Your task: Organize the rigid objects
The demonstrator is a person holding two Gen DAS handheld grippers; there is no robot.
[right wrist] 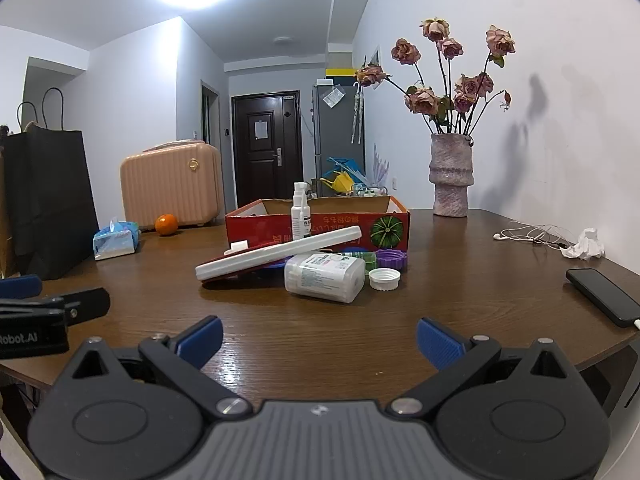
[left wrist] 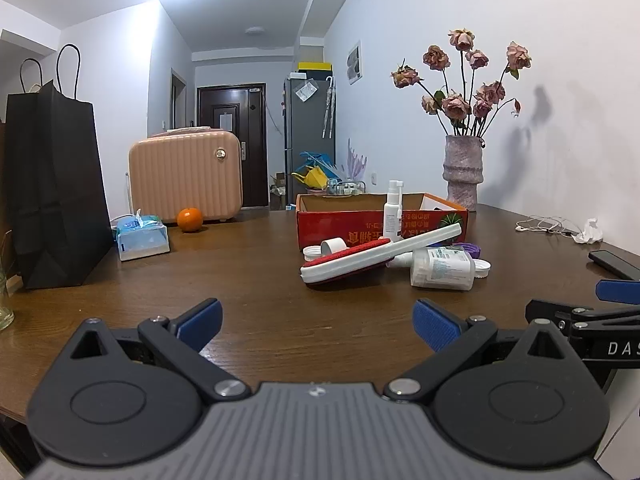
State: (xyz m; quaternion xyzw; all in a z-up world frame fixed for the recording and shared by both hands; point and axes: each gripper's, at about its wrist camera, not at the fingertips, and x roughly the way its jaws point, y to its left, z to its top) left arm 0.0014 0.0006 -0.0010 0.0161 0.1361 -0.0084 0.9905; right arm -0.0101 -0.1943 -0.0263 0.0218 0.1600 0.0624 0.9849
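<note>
A pile of rigid objects lies mid-table in front of a red cardboard box [left wrist: 360, 222] [right wrist: 396, 222]. A white and red lint brush [left wrist: 372, 258] [right wrist: 272, 254] leans across the pile. A clear cotton-swab container [left wrist: 442, 268] [right wrist: 324, 278] lies on its side. A white spray bottle [left wrist: 393, 212] [right wrist: 301, 212] stands upright by the box. A white cap [right wrist: 384, 279], a purple lid [right wrist: 391, 258] and a white lid [left wrist: 482, 268] lie beside them. My left gripper [left wrist: 318, 322] and right gripper [right wrist: 320, 340] are open and empty, near the table's front edge, well short of the pile.
A black paper bag [left wrist: 56, 184], tissue pack [left wrist: 142, 236], orange [left wrist: 189, 219] and pink case [left wrist: 186, 176] stand at the left. A vase of dried roses [right wrist: 450, 176], earphones [right wrist: 532, 236], crumpled tissue [right wrist: 584, 245] and a black phone [right wrist: 602, 296] are at the right.
</note>
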